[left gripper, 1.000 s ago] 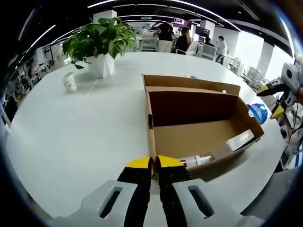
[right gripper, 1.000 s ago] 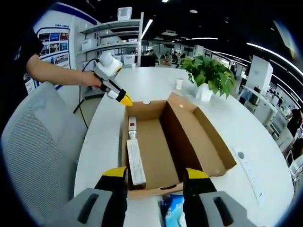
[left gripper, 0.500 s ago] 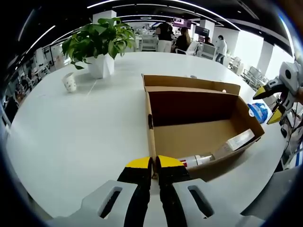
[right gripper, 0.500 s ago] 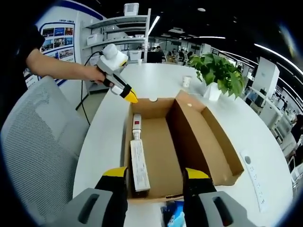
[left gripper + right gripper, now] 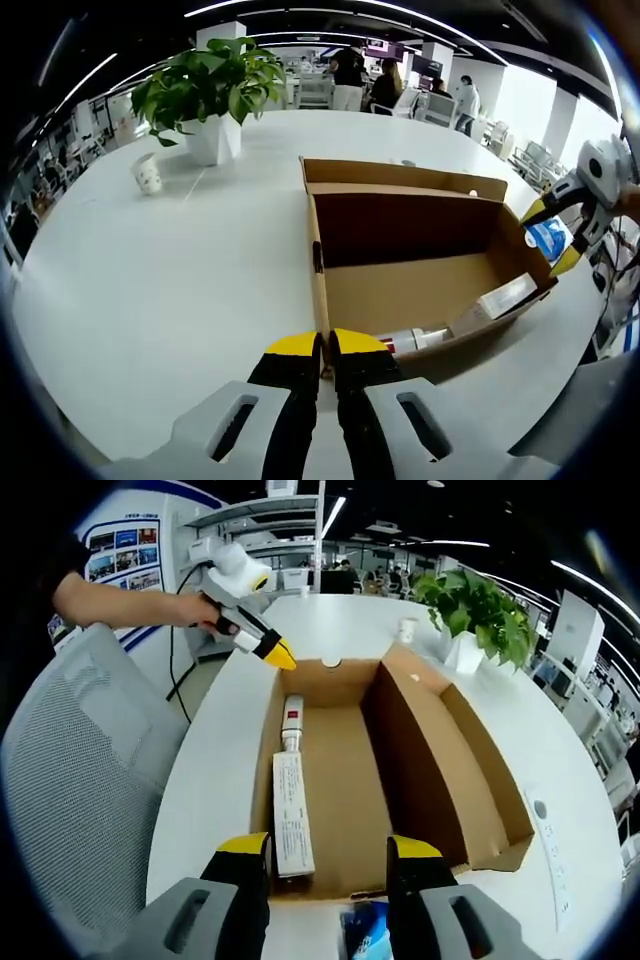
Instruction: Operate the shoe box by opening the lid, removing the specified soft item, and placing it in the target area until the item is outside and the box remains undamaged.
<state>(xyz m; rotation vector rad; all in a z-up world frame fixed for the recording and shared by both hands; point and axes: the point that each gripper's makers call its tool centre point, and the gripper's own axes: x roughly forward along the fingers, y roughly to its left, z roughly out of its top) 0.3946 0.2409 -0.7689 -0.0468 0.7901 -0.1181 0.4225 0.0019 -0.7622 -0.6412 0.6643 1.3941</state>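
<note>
The open cardboard shoe box (image 5: pixel 420 290) lies on the white table (image 5: pixel 150 300), its lid (image 5: pixel 400 178) folded back on the far side. Inside it lie a white tube (image 5: pixel 290 725) and a long white carton (image 5: pixel 290 815). My left gripper (image 5: pixel 322 348) is shut on the box's near corner edge; in the right gripper view the left gripper (image 5: pixel 280 660) touches that corner. A blue and white soft packet (image 5: pixel 545 238) rests on the table outside the box's end. My right gripper (image 5: pixel 328 860) is open just above the soft packet (image 5: pixel 365 932), and the right gripper (image 5: pixel 553 238) straddles it.
A potted plant (image 5: pixel 210 85) and a small white cup (image 5: pixel 147 175) stand at the table's far left. A grey mesh chair (image 5: pixel 70 810) is beside the table. A white power strip (image 5: pixel 548 855) lies past the lid. People stand far behind.
My right gripper has moved in and down toward the box's end and the blue packet, still open. The left gripper and the box have stayed put.
</note>
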